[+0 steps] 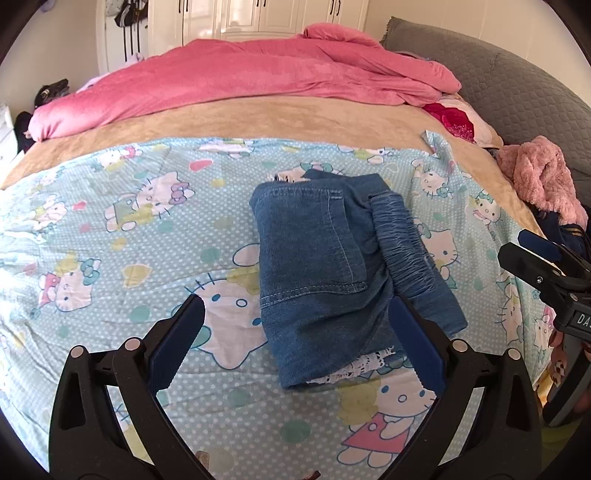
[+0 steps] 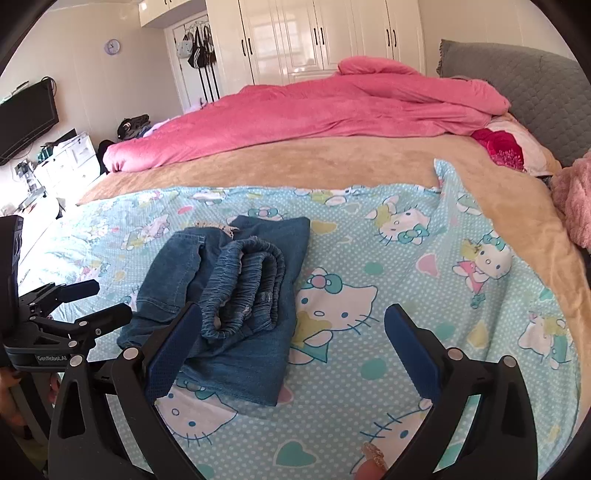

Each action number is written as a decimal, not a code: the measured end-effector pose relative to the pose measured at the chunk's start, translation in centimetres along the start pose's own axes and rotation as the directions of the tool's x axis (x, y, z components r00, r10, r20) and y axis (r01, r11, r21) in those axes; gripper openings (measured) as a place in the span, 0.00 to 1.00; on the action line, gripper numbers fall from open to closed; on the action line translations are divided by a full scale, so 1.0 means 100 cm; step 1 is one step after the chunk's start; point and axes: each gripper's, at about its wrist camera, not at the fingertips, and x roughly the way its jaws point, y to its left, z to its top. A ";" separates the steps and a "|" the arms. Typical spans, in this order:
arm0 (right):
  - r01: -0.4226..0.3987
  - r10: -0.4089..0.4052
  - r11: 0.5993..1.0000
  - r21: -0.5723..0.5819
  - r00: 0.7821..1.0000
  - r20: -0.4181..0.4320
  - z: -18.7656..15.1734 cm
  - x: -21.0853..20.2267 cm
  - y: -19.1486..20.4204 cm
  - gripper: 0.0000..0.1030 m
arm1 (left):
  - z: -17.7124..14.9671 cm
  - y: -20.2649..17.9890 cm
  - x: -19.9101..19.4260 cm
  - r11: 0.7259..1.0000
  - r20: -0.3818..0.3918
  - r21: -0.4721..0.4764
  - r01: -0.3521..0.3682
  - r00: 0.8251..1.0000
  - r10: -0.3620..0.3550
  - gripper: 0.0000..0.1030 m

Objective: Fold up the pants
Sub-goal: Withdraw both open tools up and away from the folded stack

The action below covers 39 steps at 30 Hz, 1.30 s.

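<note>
The blue denim pants (image 1: 325, 266) lie folded into a compact stack on the Hello Kitty sheet (image 1: 110, 240), elastic waistband on the right side, white lace hem showing at the near edge. My left gripper (image 1: 297, 314) is open and empty, hovering just above the near part of the stack. In the right wrist view the pants (image 2: 236, 295) lie left of centre, waistband on top. My right gripper (image 2: 293, 321) is open and empty, its left finger over the pants' near edge. The right gripper (image 1: 535, 254) also shows at the right edge of the left wrist view, and the left gripper (image 2: 96, 302) shows at the left edge of the right wrist view.
A pink duvet (image 1: 240, 81) lies bunched across the far side of the bed over a tan blanket (image 1: 258, 118). A grey headboard (image 1: 517, 85) is at the right, with a pink fluffy garment (image 1: 539, 181) beside it. White wardrobes (image 2: 314, 33) stand behind.
</note>
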 end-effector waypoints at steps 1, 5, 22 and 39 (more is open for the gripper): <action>0.005 -0.005 1.000 -0.004 1.000 0.007 0.000 -0.004 0.001 0.96 | 0.000 -0.001 -0.003 1.000 0.005 0.000 0.000 1.000 0.000 0.91; 0.012 -0.011 1.000 -0.008 0.999 0.034 0.000 -0.018 0.003 0.96 | -0.001 -0.002 -0.015 1.000 0.025 0.000 0.003 1.000 -0.003 0.91; 0.057 -0.052 0.998 -0.033 0.989 0.135 -0.014 -0.072 0.015 0.96 | -0.024 -0.005 -0.063 1.000 0.117 0.000 -0.012 0.993 0.012 0.91; 0.061 -0.053 0.997 -0.055 0.989 0.141 -0.041 -0.082 0.027 0.96 | -0.060 -0.012 -0.074 1.000 0.124 -0.015 -0.020 0.992 0.021 0.91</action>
